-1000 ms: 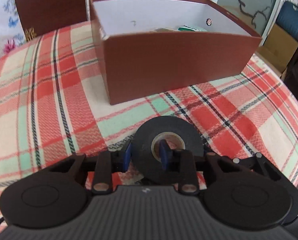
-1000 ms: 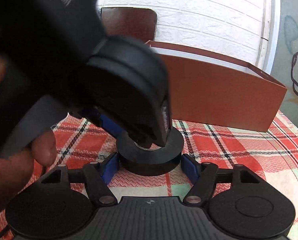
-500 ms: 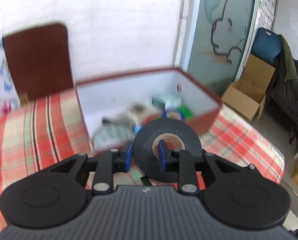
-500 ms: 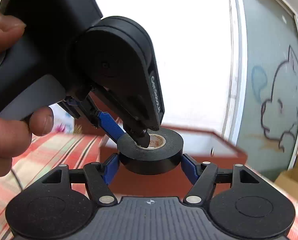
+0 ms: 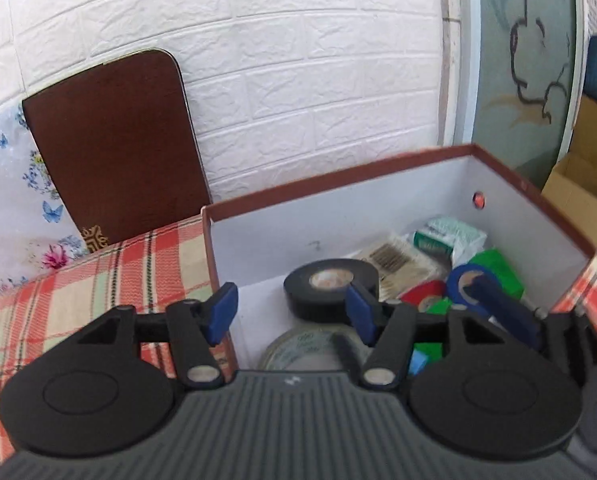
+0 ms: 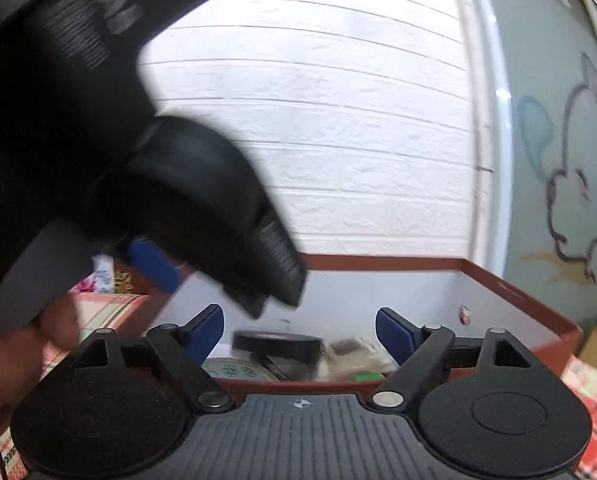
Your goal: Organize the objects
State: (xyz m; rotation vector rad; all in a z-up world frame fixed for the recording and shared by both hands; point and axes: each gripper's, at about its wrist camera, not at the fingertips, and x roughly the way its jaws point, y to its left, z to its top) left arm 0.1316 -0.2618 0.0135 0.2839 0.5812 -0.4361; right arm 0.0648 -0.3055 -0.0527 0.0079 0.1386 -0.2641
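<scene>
The fingers of the left gripper (image 5: 290, 312) are spread, and they have just been opening; nothing is pinched between the blue pads (image 5: 220, 314). The black tape roll (image 5: 330, 290) is seen beyond them, lying flat inside the brown box (image 5: 534, 200), near the right pad, but whether it touches this pad cannot be told. The fingers of the right gripper (image 6: 298, 334) are also spread wide and have just been opening, with nothing pressed between them. In the right wrist view the black tape roll (image 6: 278, 344) is seen blurred, low inside the brown box (image 6: 518, 300), past the open gap of the fingers.

Other things are kept in the box around the roll: a clear tape roll (image 5: 302, 350) in front of it, a blue tape roll (image 5: 472, 286), a red tape roll (image 5: 424, 296) and some green and white packets (image 5: 450, 238) to its right. The box is placed on the tabletop, which is covered with a red and green checked cloth (image 5: 110, 276). A brown lid (image 5: 114, 156) is leaned against the white brick wall (image 5: 298, 60) behind. In the right wrist view the left gripper's body (image 6: 186, 200) is seen blurred, held by a hand (image 6: 26, 340) at the left edge.
</scene>
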